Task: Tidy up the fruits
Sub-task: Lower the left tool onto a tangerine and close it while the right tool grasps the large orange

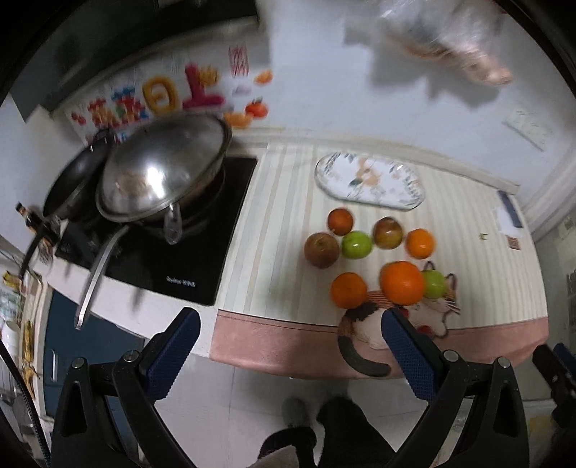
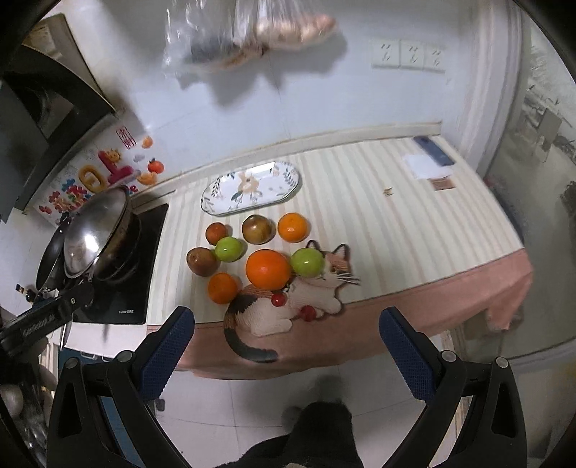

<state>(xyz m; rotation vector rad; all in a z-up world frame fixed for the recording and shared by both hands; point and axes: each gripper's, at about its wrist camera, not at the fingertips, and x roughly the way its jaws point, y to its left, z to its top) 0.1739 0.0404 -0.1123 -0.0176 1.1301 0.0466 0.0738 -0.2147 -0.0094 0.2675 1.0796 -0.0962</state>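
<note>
Several fruits lie loose on the striped counter cloth: a large orange [image 1: 402, 281] [image 2: 268, 269], smaller oranges [image 1: 348, 290] [image 2: 223, 287] [image 2: 293, 227], two green apples [image 1: 356, 244] [image 2: 228, 248] [image 2: 307, 262] and brown-red apples [image 1: 321, 250] [image 2: 257, 229]. A floral oval plate [image 1: 369, 185] [image 2: 252, 187] lies empty behind them. My left gripper [image 1: 289, 322] is open and empty, held in front of the counter edge. My right gripper [image 2: 286, 320] is open and empty, also short of the counter.
A cat-shaped mat [image 2: 288, 306] lies under the nearest fruits. A lidded steel wok [image 1: 163, 180] [image 2: 95, 234] and a black pan [image 1: 75, 180] sit on the induction hob [image 1: 180, 259] at left. Plastic bags [image 2: 252, 32] hang on the wall. Papers [image 2: 430, 163] lie at far right.
</note>
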